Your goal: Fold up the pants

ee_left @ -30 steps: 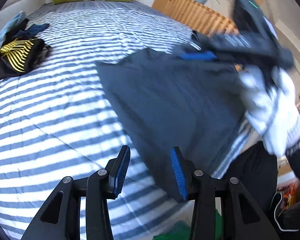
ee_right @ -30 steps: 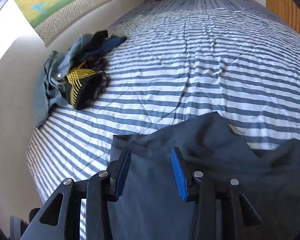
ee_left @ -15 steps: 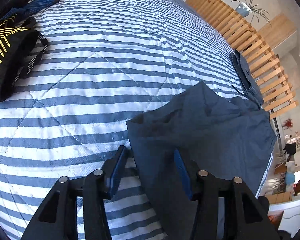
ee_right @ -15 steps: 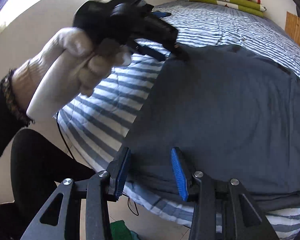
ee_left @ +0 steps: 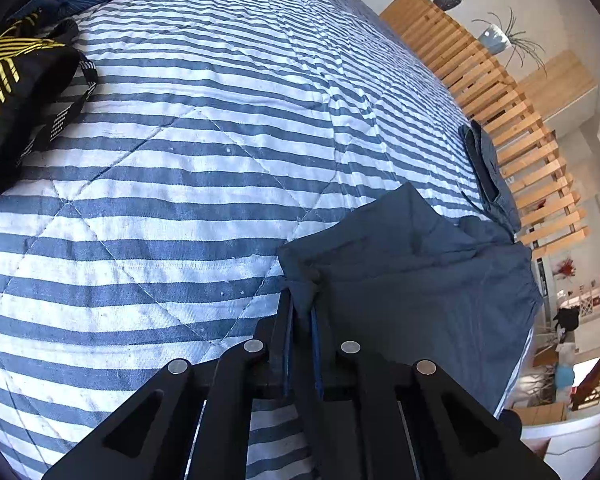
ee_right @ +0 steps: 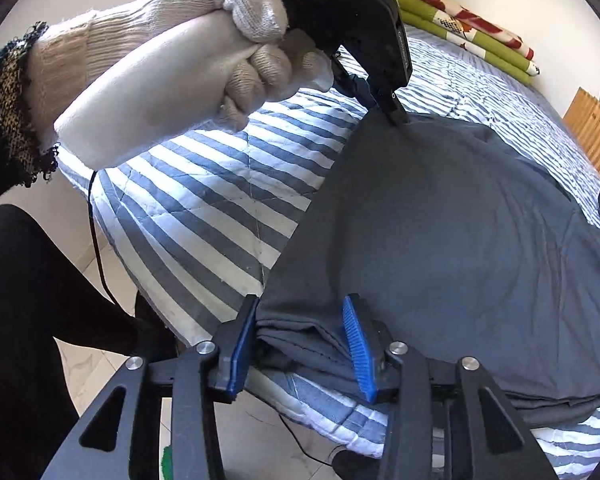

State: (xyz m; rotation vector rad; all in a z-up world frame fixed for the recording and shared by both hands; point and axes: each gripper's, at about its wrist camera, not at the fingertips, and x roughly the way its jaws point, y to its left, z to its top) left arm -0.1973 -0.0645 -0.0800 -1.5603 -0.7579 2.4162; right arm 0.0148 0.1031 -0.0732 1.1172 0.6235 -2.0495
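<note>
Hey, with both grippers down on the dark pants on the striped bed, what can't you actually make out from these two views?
- Left wrist view: how much cloth the left gripper pinches; its closed fingers cover it.
- Right wrist view: the near edge of the pants under the right gripper, whose jaws are closing around it; the fingers hide it.
- Both views: the far leg ends, cut off at the right edge.
- Right wrist view: the gloved hand hides the bed behind it.

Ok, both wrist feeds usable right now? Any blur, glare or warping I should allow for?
Left wrist view: sharp; fisheye bulges the striped bedspread and dark vignette fills the corners; sunlight whitens its pale stripes. Right wrist view: also sharp; the gloved hand looms large at top left, brightly lit, and the dark pants show little fold detail.
</note>
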